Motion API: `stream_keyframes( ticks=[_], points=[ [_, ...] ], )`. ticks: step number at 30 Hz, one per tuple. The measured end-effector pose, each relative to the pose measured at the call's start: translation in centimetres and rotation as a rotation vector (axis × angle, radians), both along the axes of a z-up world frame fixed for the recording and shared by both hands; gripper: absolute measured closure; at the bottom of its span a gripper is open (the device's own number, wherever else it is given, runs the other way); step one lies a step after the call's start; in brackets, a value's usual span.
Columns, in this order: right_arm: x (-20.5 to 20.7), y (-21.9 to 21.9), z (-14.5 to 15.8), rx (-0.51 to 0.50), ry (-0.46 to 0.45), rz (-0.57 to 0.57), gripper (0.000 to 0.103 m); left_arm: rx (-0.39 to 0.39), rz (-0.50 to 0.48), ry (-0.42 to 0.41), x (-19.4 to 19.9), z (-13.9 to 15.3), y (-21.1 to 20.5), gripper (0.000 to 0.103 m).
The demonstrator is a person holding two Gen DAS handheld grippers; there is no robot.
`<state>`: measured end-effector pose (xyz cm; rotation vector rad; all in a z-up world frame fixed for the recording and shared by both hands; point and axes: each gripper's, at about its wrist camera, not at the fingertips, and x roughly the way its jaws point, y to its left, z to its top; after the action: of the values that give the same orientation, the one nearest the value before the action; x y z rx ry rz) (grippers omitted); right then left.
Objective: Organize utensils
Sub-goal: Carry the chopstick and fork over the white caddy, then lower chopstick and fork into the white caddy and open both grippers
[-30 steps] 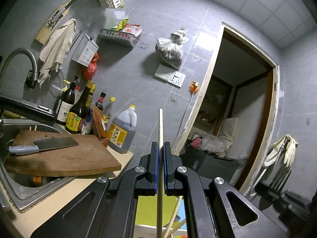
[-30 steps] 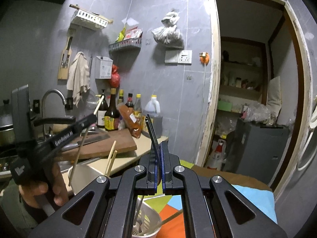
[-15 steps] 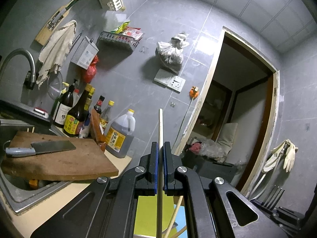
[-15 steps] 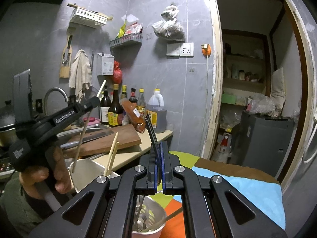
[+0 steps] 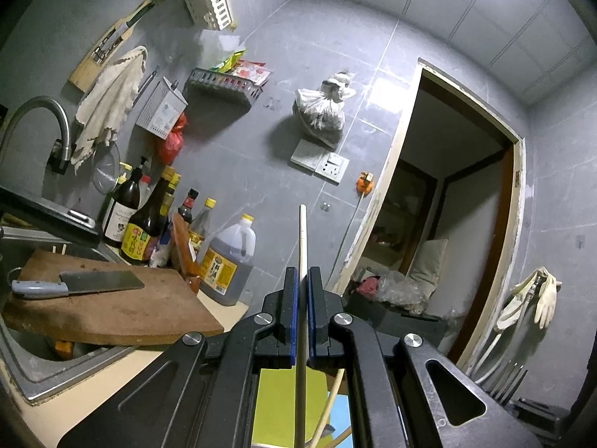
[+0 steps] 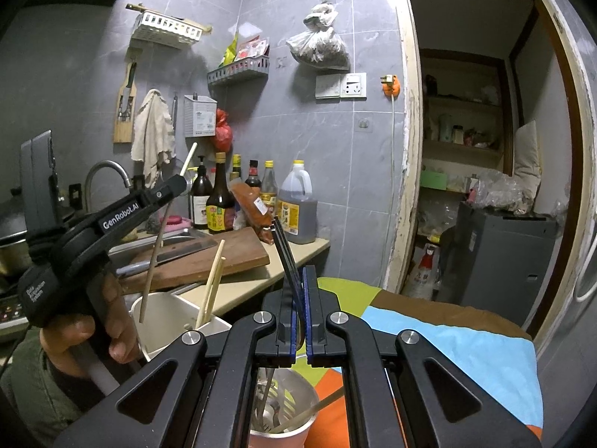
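My left gripper (image 5: pixel 302 280) is shut on a pale wooden chopstick (image 5: pixel 302 239) that stands upright between its pads. In the right wrist view the left gripper (image 6: pixel 179 184) holds this chopstick (image 6: pixel 158 239) with its lower end above a white holder (image 6: pixel 168 321) that has two wooden chopsticks (image 6: pixel 212 280) in it. My right gripper (image 6: pixel 298 280) is shut on a pair of dark chopsticks (image 6: pixel 283 246), above a metal cup (image 6: pixel 294 422) with a fork and other utensils.
A wooden cutting board (image 5: pixel 112 306) with a cleaver (image 5: pixel 74 283) lies over the sink (image 5: pixel 48 373). Sauce bottles (image 5: pixel 149 220) and an oil jug (image 5: pixel 227 261) stand at the wall. A patchwork cloth (image 6: pixel 447 343) covers the surface below. A doorway (image 6: pixel 485 149) opens on the right.
The left gripper has risen and tilted with its chopstick, so the chopstick's lower end is higher over the white holder. The right gripper has edged forward with the dark chopsticks.
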<state>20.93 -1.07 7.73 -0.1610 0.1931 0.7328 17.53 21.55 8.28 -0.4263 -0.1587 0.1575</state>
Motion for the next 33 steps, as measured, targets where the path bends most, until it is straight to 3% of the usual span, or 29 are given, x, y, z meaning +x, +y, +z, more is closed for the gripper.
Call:
stream_keyframes(
  ticks=[20,27,33],
  points=[
    [0.2,0.0,-0.6,-0.003,0.037,0.007,0.101,0.022,0.0,0.04,0.3,-0.4,-0.5,0.1],
    [0.4,0.1,-0.8,-0.006,0.052,0.01,0.101,0.117,0.0,0.137,0.1,-0.9,-1.5,0.1],
    [0.6,-0.1,-0.9,0.007,0.077,0.011,0.1,0.155,-0.075,0.266,0.7,-2.3,-2.2,0.1]
  ],
)
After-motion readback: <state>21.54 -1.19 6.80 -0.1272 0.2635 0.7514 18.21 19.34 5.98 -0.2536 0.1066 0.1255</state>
